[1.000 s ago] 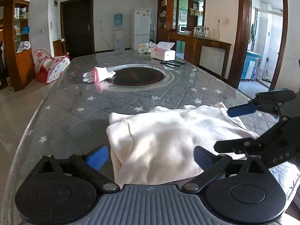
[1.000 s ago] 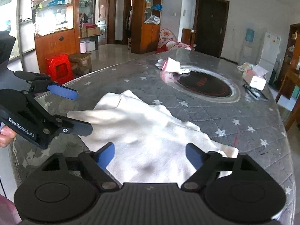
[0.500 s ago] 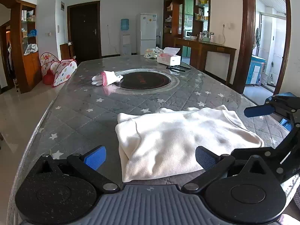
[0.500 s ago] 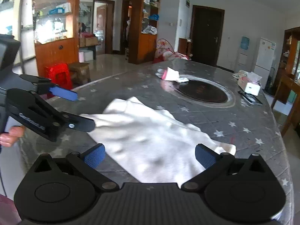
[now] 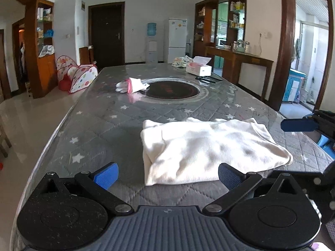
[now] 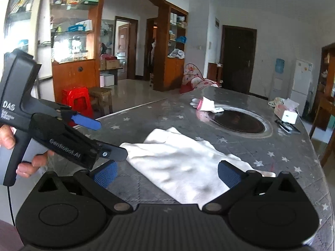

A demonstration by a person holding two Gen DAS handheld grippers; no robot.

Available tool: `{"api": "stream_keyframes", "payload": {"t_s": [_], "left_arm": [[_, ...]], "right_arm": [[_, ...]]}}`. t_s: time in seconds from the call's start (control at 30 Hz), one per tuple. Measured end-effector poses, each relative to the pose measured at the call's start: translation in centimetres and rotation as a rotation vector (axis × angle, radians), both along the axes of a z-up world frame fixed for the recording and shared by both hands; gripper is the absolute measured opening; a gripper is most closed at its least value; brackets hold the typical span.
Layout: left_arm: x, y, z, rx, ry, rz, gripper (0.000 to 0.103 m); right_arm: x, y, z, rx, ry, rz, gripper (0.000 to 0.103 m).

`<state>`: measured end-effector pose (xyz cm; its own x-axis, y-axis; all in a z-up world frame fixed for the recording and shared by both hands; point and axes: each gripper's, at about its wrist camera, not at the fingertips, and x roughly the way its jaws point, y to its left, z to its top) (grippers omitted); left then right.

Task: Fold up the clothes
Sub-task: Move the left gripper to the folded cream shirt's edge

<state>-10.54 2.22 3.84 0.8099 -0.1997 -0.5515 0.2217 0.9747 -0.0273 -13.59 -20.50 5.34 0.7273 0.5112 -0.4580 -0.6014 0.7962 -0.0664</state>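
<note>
A white garment (image 5: 209, 148) lies folded flat on the grey star-patterned table (image 5: 100, 129). In the left wrist view my left gripper (image 5: 167, 176) stands open just short of the garment's near edge, touching nothing. One blue finger (image 5: 297, 125) of the right gripper shows at the right edge, beyond the cloth's right side. In the right wrist view the garment (image 6: 184, 161) stretches ahead of my right gripper (image 6: 167, 175), whose jaws stand wide with the cloth's near corner below them, not pinched. The left gripper (image 6: 112, 140) is at the left, open, held by a hand (image 6: 8, 133).
Pink-and-white gloves (image 5: 132, 84) lie beside a round dark hotplate (image 5: 170, 90) set in mid-table. A tissue box (image 5: 199, 68) and a black tool (image 5: 208, 79) sit at the far right. A red stool (image 6: 78, 100) stands on the floor left of the table.
Both grippers have drawn back from the garment, which now lies farther ahead of each. The right jaws have widened a little. The garment stays flat on the table.
</note>
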Motion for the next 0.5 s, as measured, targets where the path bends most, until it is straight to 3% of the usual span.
{"api": "stream_keyframes", "payload": {"t_s": [0.3, 0.5], "left_arm": [[-1.0, 0.4, -0.1, -0.002, 0.032, 0.057, 0.103], [-1.0, -0.3, -0.4, 0.052, 0.049, 0.066, 0.103]], "right_arm": [[-1.7, 1.2, -0.4, -0.055, 0.013, 0.021, 0.103], [-2.4, 1.5, -0.7, -0.069, 0.005, 0.047, 0.103]]}}
